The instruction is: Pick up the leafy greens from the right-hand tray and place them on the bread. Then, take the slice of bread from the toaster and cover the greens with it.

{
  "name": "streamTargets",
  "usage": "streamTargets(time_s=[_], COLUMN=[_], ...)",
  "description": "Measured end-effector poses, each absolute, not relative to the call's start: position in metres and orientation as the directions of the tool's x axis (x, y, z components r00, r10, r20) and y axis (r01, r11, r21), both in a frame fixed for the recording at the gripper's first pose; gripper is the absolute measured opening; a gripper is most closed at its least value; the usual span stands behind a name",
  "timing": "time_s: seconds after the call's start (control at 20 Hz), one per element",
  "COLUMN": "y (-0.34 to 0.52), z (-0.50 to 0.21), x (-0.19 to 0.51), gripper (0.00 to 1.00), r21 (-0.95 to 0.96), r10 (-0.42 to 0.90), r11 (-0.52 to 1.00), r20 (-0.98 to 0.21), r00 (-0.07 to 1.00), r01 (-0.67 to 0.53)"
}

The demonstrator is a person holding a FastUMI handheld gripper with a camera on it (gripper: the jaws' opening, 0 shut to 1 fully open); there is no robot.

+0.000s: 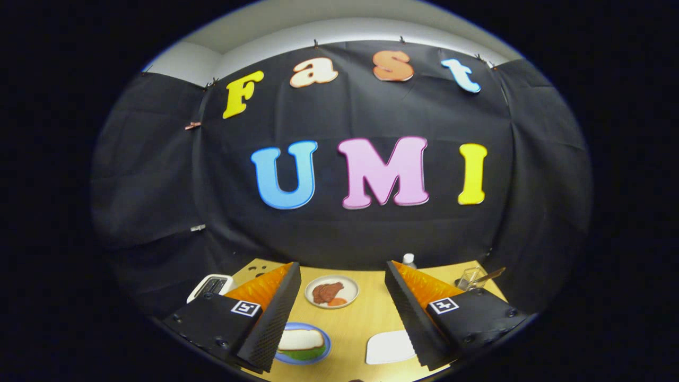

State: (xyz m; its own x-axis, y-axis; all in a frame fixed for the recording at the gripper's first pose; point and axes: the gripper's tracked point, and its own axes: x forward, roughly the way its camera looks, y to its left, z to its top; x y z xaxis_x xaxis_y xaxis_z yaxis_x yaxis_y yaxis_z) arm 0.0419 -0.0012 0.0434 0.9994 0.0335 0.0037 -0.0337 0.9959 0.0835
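The wooden table spreads out below and ahead of the gripper, whose two fingers stand wide apart with nothing between them, hovering clear above everything. Off beyond the left finger sits the white toaster, its slots dark; whether a slice is standing in there I cannot tell from this angle. Between the fingers and a little ahead lies a white plate with a brownish piece of food and something orange on it. Closer in, just beside the inner edge of the left finger, there is the blue plate, and on it a slice of bread already lying over a fringe of leafy greens that peeps out at the near rim, so by the look of it the covering step is done. Just inside the right finger lies the white tray, flat and bare. Beyond the right finger stand a clear glass and, further back, a small bottle. On handling, my reading is this: the bread is light and soft, easily dented, so a gentle pinch across its edges suits it better than a hard squeeze on the face; the greens are limp, featherweight and likely to slide, best taken at a bunched fold rather than a single leaf tip.
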Motion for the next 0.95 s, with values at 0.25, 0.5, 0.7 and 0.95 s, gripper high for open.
streamTargets(time_s=[0.25, 0.5, 0.7, 0.95], y=[-0.039, -0.047, -0.045, -0.044], z=[0.089, 0.067, 0.051, 0.051], x=[0.006, -0.010, -0.016, -0.018], gripper=[0.99, 0.99, 0.99, 0.99], r21=[0.084, 0.089, 0.096, 0.111], r10=[-0.124, -0.175, -0.180, -0.189], r11=[0.990, 0.982, 0.980, 0.976], r20=[0.131, 0.081, 0.029, 0.013], r00=[0.984, 0.981, 0.983, 0.982], r01=[0.113, 0.168, 0.177, 0.186])
